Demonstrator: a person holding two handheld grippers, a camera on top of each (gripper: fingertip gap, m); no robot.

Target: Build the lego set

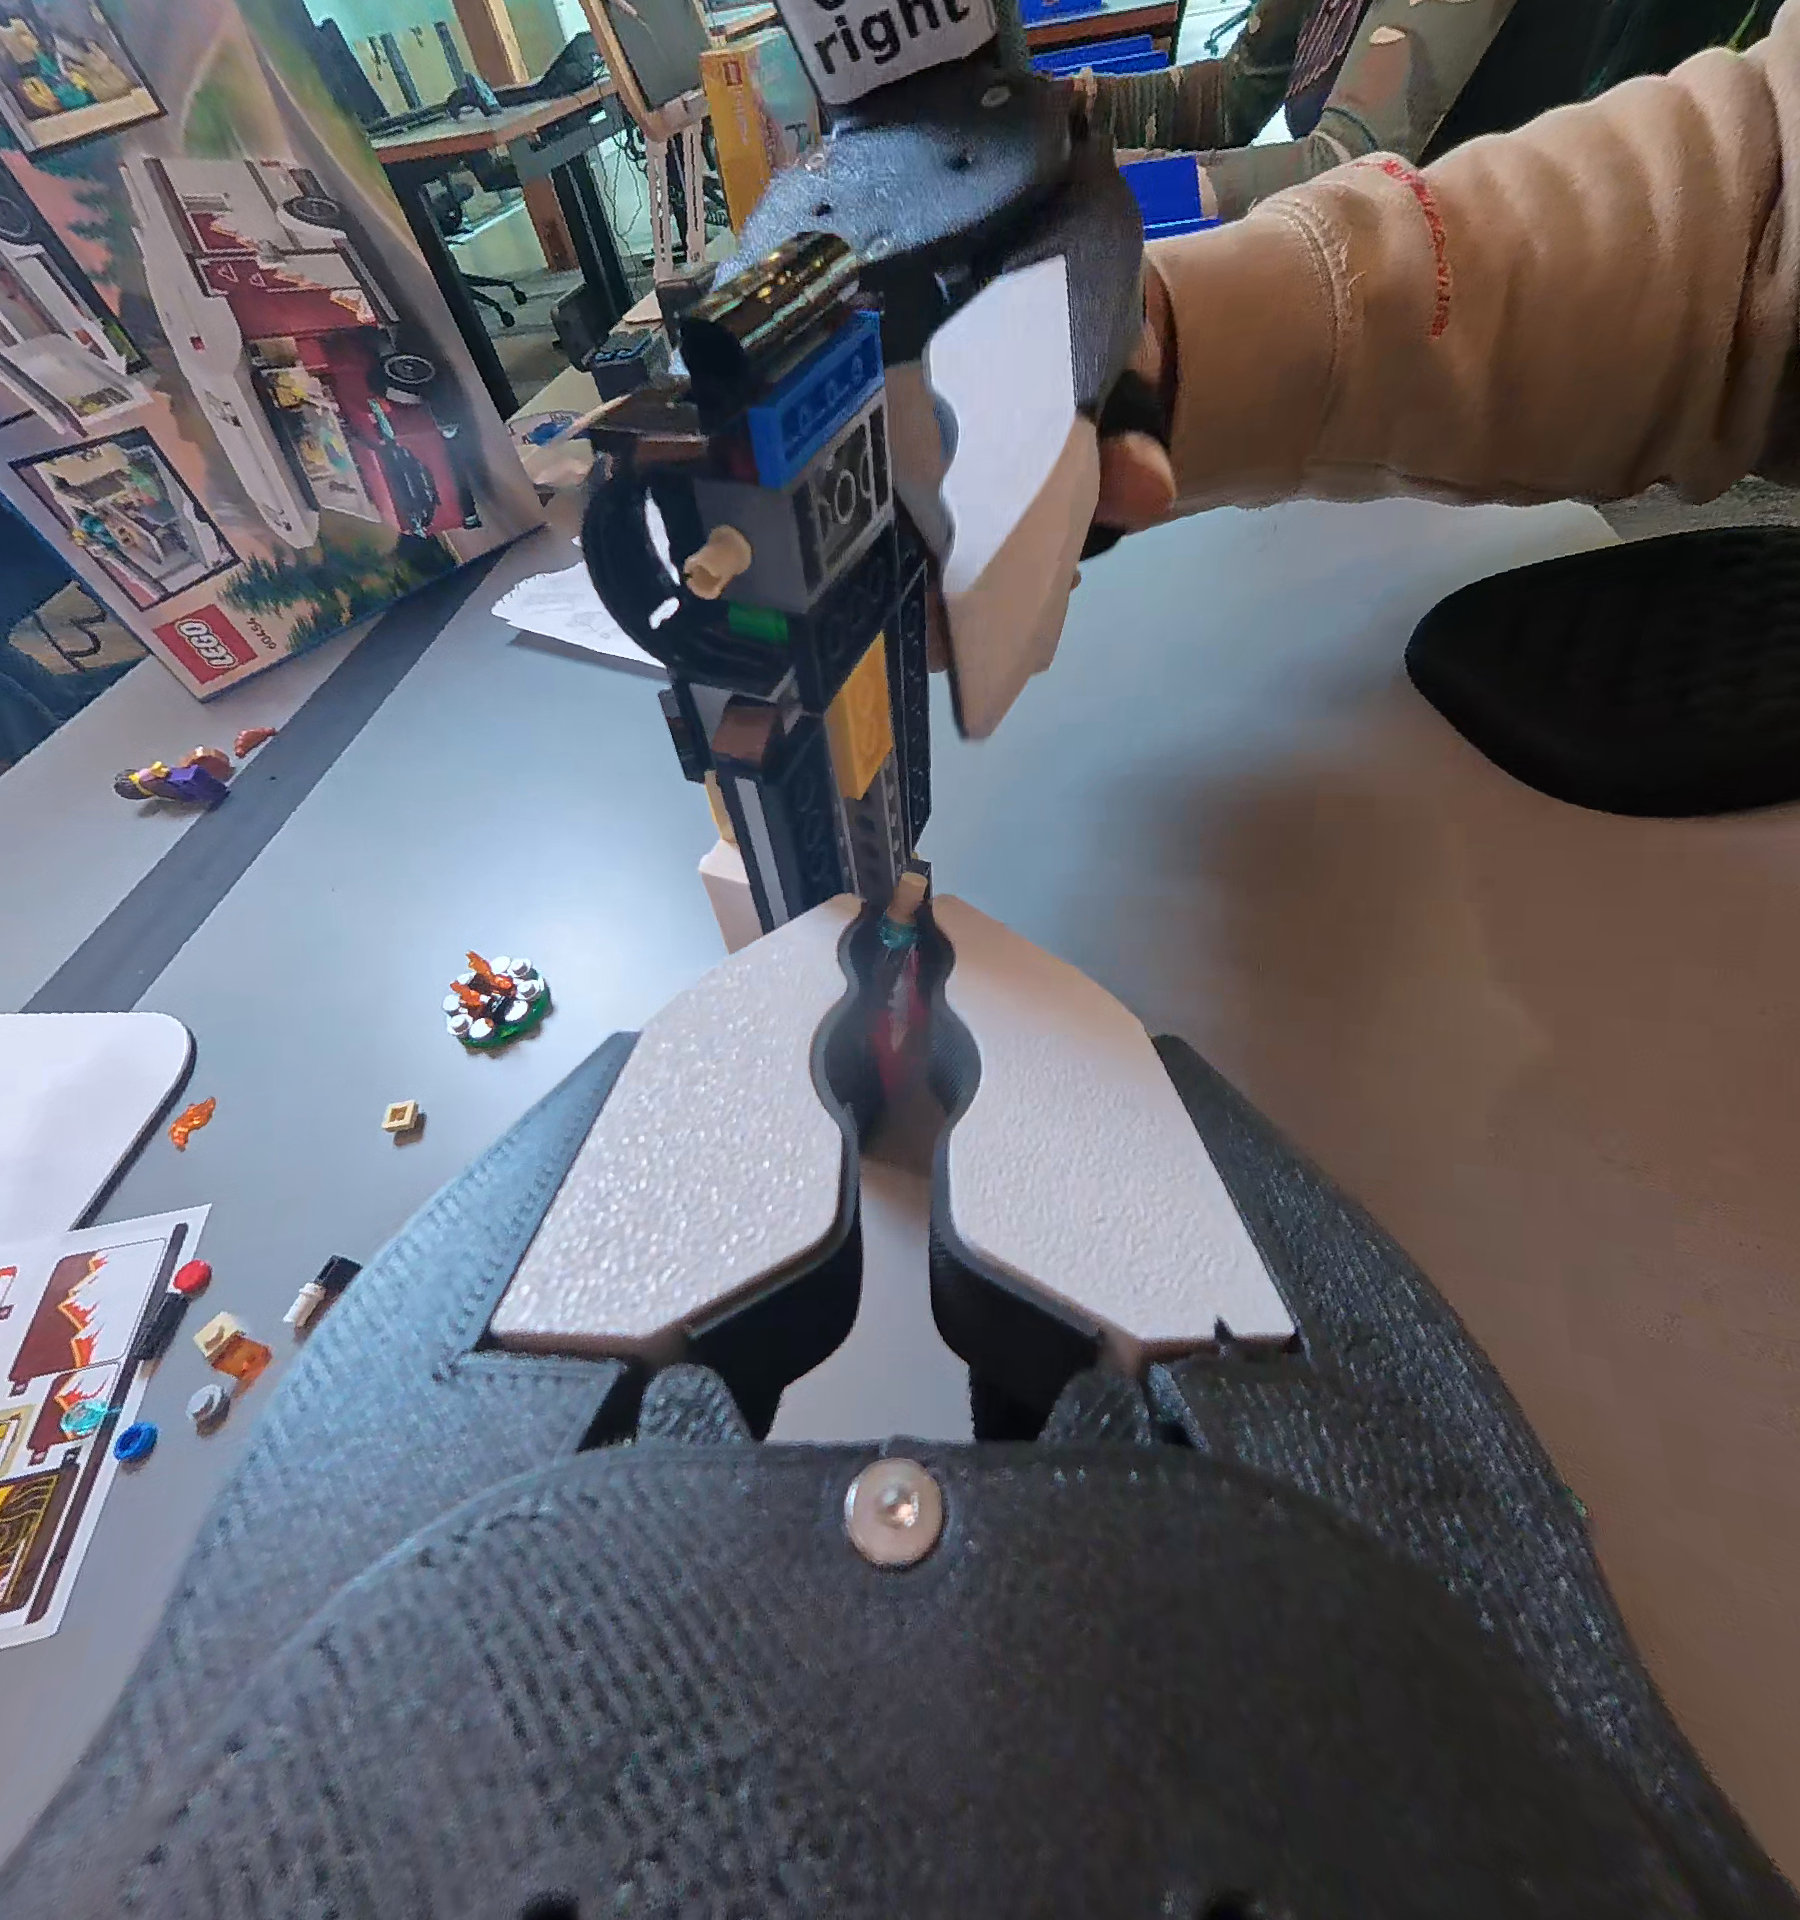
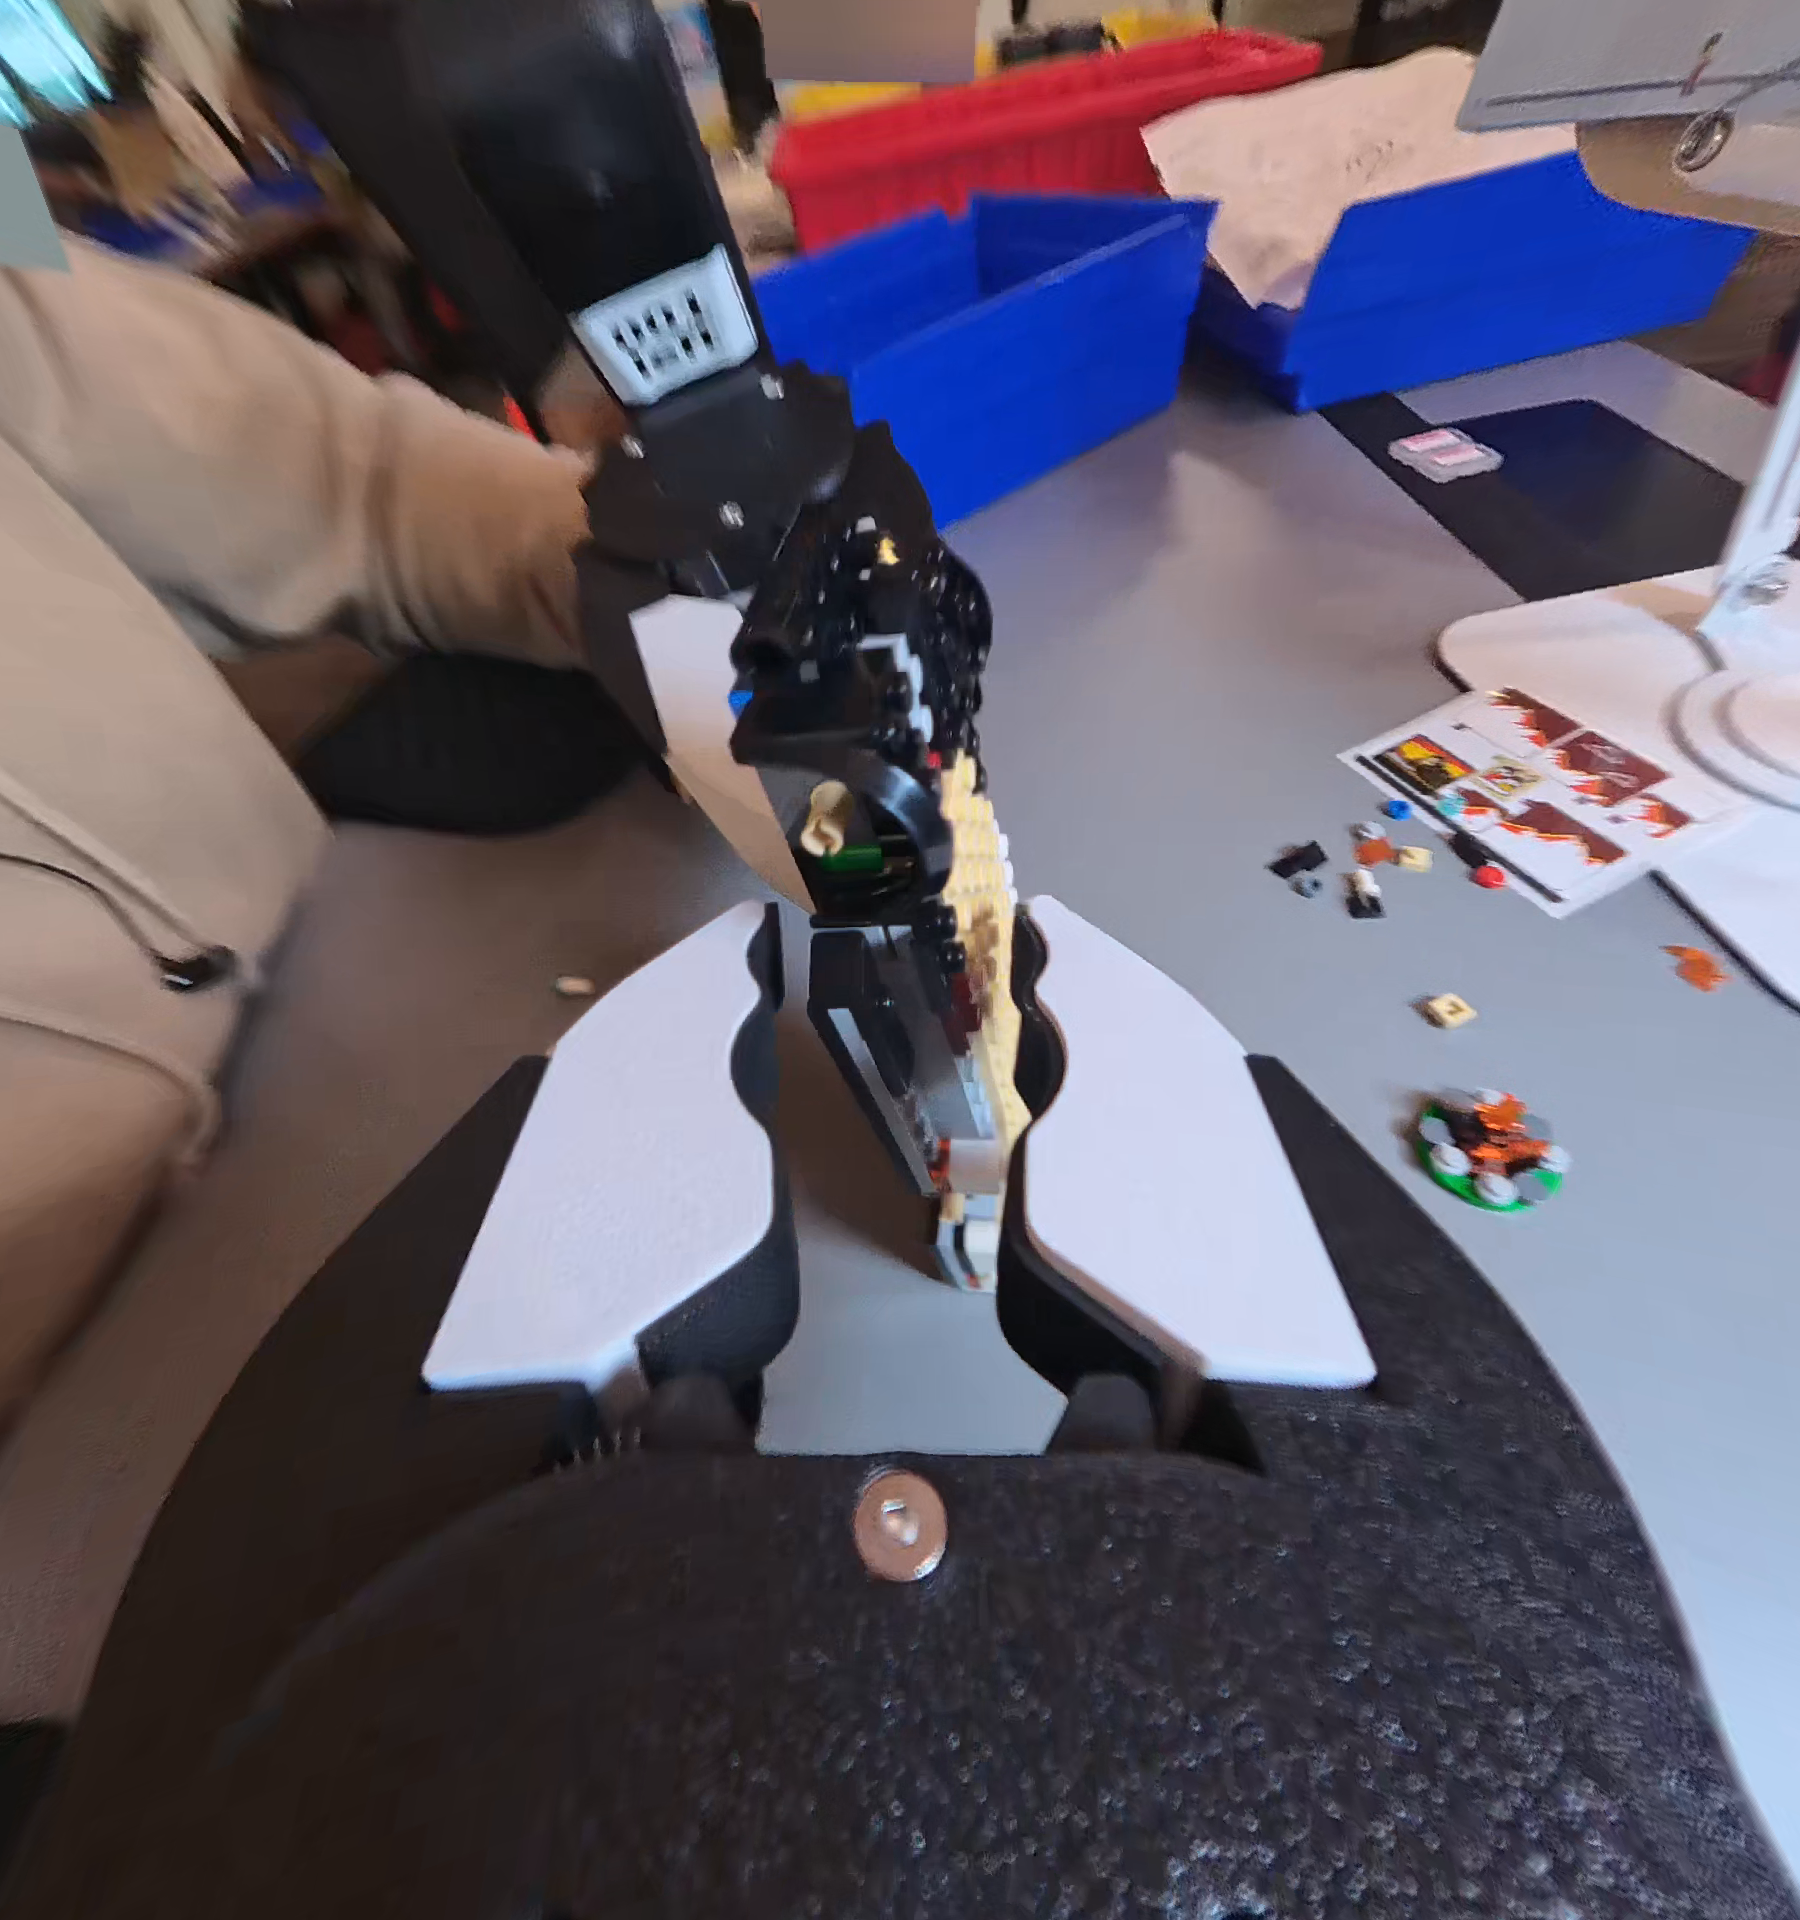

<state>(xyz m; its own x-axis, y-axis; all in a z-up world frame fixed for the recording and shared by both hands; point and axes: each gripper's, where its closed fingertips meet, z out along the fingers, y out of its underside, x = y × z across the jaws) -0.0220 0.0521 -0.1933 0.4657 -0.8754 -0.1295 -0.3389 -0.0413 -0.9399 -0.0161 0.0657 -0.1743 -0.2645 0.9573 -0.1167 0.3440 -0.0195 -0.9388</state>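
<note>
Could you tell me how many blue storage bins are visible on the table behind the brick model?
2: one blue bin sits behind the brick model, and a second blue bin stands to its right, holding white paper. Others may be hidden behind them.

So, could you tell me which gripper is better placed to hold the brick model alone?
Left, probably. The left gripper's jaws are closed on the thin end of the brick model, while the right gripper's jaws stand apart around its other end, with a visible gap on one side.

the brick model's (image 1: 823,582) lower end is hidden inside the left claw (image 1: 896,925); background blurred.
</note>
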